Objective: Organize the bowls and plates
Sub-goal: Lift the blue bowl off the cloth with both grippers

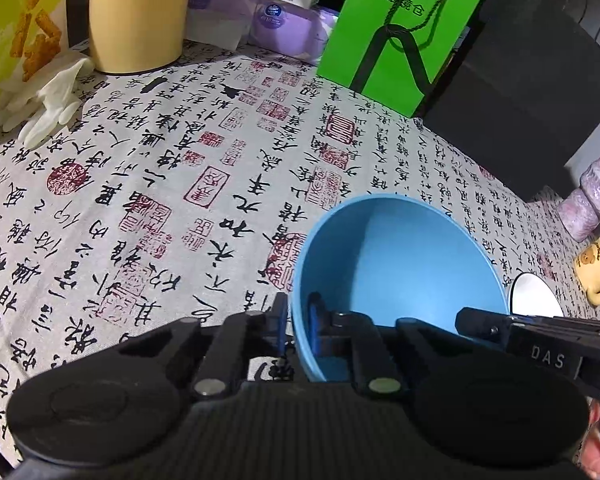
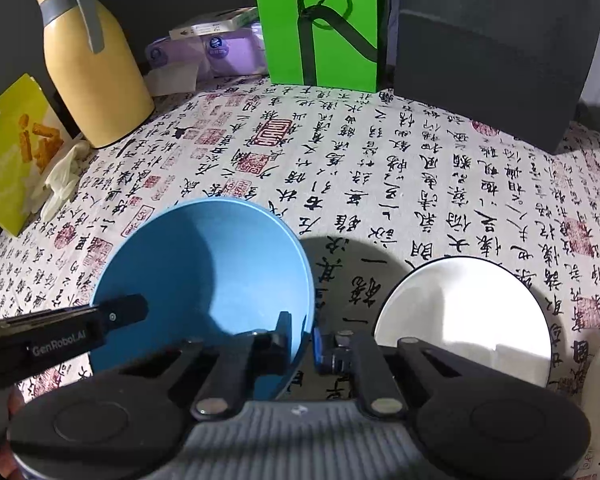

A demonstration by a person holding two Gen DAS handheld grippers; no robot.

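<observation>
I have the blue bowl [image 2: 204, 276] pinched at opposite rim edges by my left hand-held gripper [image 1: 298, 320] and right hand-held gripper [image 2: 300, 338], held above the surface [image 2: 380, 168]; next, I judge, carry it toward the white plate [image 2: 464, 320] and set it down level.

Both wrist views look down close over the tablecloth [image 1: 140, 200], sharing the blue bowl [image 2: 204, 272] and green bag [image 1: 400, 32].
</observation>
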